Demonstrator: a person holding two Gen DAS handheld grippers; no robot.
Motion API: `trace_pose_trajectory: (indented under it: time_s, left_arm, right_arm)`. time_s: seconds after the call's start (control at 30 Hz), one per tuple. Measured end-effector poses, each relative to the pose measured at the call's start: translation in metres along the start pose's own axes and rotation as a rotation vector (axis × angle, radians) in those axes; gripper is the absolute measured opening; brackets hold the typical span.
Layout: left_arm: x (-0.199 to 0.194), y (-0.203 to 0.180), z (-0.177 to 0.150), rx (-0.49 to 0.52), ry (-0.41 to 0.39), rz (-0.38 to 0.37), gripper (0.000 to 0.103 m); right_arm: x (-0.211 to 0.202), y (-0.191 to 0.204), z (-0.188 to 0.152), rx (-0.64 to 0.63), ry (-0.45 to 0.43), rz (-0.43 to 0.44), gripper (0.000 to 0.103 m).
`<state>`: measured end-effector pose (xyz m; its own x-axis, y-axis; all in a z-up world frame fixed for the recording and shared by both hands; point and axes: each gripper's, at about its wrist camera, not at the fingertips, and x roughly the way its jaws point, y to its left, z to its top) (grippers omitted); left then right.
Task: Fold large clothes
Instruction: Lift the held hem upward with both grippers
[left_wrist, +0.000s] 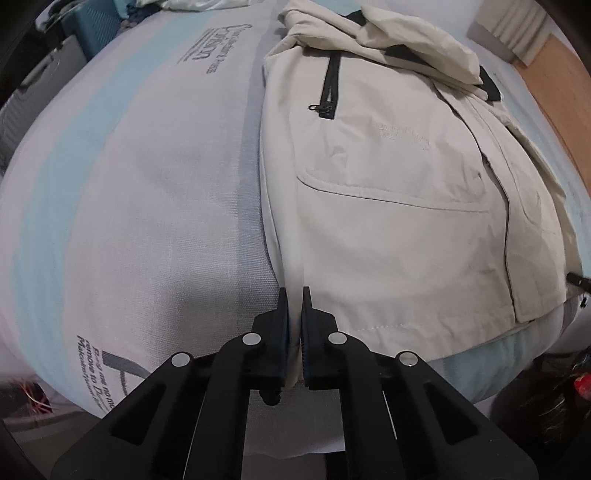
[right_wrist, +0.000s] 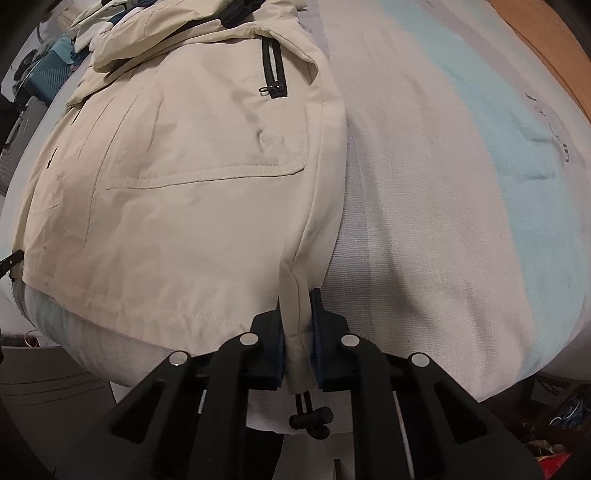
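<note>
Left wrist view. Nearest: left gripper, black, jaws clamped on the near left hem corner of a beige jacket, cloth pinched into a thin upright fold between the pads. Jacket spread flat on a mattress, filling the right half of the view, hem near, collar far. Black chest zipper in the far part, pull at its lower end. Flap pocket across the middle. Faint printed lettering above the pocket, unreadable. Mattress cover pale grey with light blue stripes and dark print. Teal bin far left, beyond the mattress.

Right wrist view. Nearest: right gripper, black with blue pads, jaws closed on the near right hem corner of the same jacket, folded cloth standing between the pads. Black drawcord with toggle hanging below the pinched hem. Jacket occupying the left half, second chest zipper far, flap pocket mid-way. Bare mattress to the right, blue stripe along it. Orange-brown floor at far right.
</note>
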<state>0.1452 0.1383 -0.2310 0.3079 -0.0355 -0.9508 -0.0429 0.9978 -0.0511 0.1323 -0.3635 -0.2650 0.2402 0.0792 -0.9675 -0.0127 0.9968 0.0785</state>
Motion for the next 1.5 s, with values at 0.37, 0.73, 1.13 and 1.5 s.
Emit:
trace_pose_trajectory:
  time_s: [0.37,0.73,1.13,1.5]
  left_arm:
    - [-0.011,-0.008,0.002,0.064,0.000,0.011,0.003]
    - [-0.042,-0.017,0.017,0.095,0.019,-0.007,0.003]
    - [-0.067,-0.020,0.047,0.130,0.083,0.004,0.004]
    - [-0.096,-0.027,0.099,0.058,0.189,0.031,0.004]
  right_arm:
    - [-0.009,0.012,0.009,-0.049,0.003,-0.060,0.010]
    - [-0.040,0.019,0.027,-0.058,0.008,-0.048,0.008]
    - [-0.075,0.012,0.065,-0.073,0.069,-0.012,0.006]
    - [-0.080,-0.027,0.112,-0.022,0.178,0.117,0.006]
